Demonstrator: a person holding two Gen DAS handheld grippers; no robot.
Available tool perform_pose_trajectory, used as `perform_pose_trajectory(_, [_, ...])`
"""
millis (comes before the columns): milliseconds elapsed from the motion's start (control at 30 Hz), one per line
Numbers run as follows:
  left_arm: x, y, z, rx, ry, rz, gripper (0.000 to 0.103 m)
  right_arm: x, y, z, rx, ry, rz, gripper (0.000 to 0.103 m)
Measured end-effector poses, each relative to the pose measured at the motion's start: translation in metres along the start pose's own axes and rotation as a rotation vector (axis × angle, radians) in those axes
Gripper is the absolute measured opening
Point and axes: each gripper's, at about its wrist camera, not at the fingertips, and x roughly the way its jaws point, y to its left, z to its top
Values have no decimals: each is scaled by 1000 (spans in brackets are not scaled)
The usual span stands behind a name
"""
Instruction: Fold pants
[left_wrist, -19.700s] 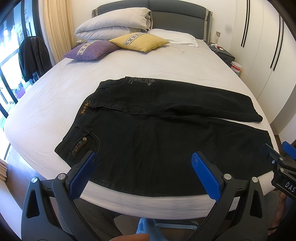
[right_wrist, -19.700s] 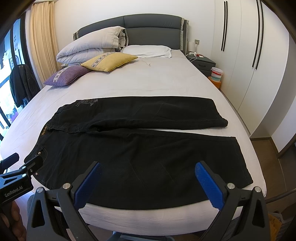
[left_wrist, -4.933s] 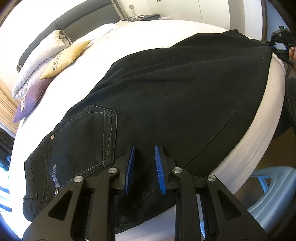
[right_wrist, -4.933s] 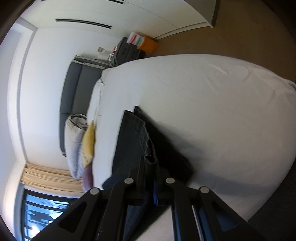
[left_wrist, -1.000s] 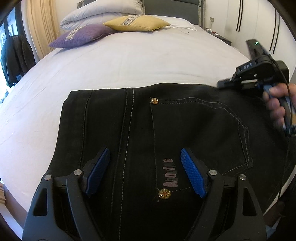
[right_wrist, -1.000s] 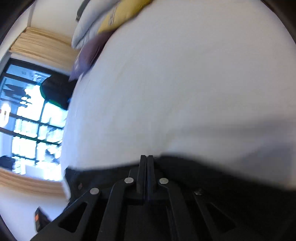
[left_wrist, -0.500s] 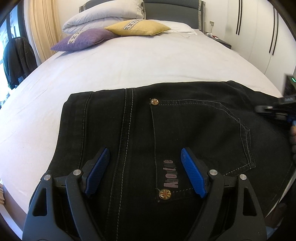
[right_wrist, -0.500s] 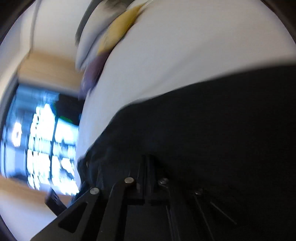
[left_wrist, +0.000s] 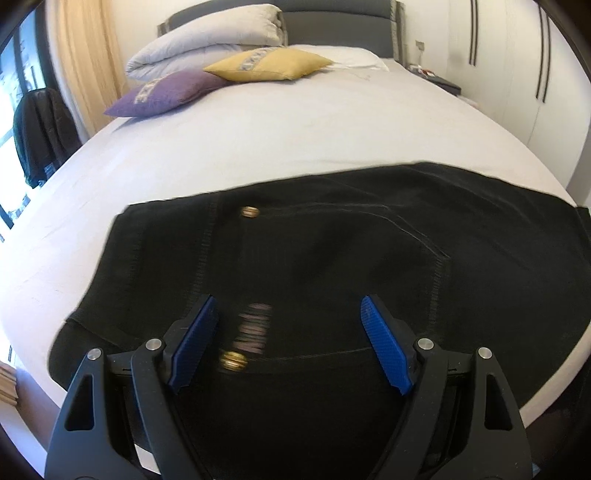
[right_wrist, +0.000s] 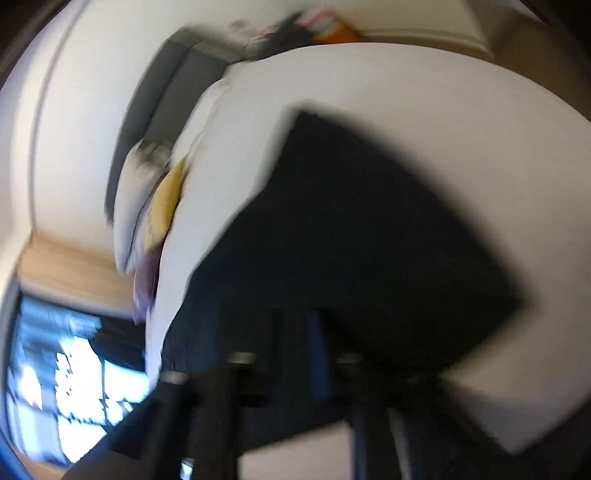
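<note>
The black pants (left_wrist: 332, 266) lay folded into a compact rectangle at the near edge of the white bed (left_wrist: 258, 140), back pocket and 2 brass rivets facing up, with a purple cushion (left_wrist: 166, 92) and a yellow cushion (left_wrist: 266, 64) well apart near the headboard. The left gripper (left_wrist: 288, 332) hung over the pants with its blue pads spread wide and nothing between them. The right gripper (right_wrist: 295, 350) appeared only as a smear above the folded cloth, too blurred to tell whether it was spread or closed.
</note>
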Motion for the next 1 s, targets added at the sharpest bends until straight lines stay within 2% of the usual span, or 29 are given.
perform_pose_trajectory(33, [-1, -5, -1, 11, 4, 11, 80, -17, -14, 1, 12, -20, -2, 4])
perform_pose_trajectory(133, [-6, -16, -1, 32, 7, 19, 80, -67, -38, 8, 28, -94, -81, 5])
perform_pose_trajectory(167, [-10, -19, -1, 35, 2, 18, 80, -76, -44, 8, 44, -117, -93, 9])
perform_pose_trajectory(233, [-19, -24, 0, 42, -16, 15, 80, -98, -41, 0, 77, -194, -184, 68])
perform_pose_trajectory(267, [-26, -27, -1, 41, -28, 11, 80, -97, -24, -7, 94, -233, -177, 70])
perform_pose_trajectory(300, [-33, -31, -1, 36, -42, -2, 80, -107, -25, -8, 115, -267, -115, 70])
perform_pose_trajectory(400, [-48, -45, -3, 34, -66, -56, 80, -85, -1, -17, 176, -234, -15, 70])
perform_pose_trajectory(567, [-72, -86, -8, 88, -97, -145, 80, -29, 22, -25, 195, -149, 25, 70])
perform_pose_trajectory(633, [-77, -101, -9, 109, -93, -176, 80, -4, 20, -28, 235, -137, 34, 70])
perform_pose_trajectory(767, [-85, -122, -14, 148, -94, -224, 80, 15, 30, -44, 328, -172, 88, 70])
perform_pose_trajectory(1000, [-88, -141, -16, 146, -76, -279, 80, 25, 21, -34, 378, -226, 180, 70])
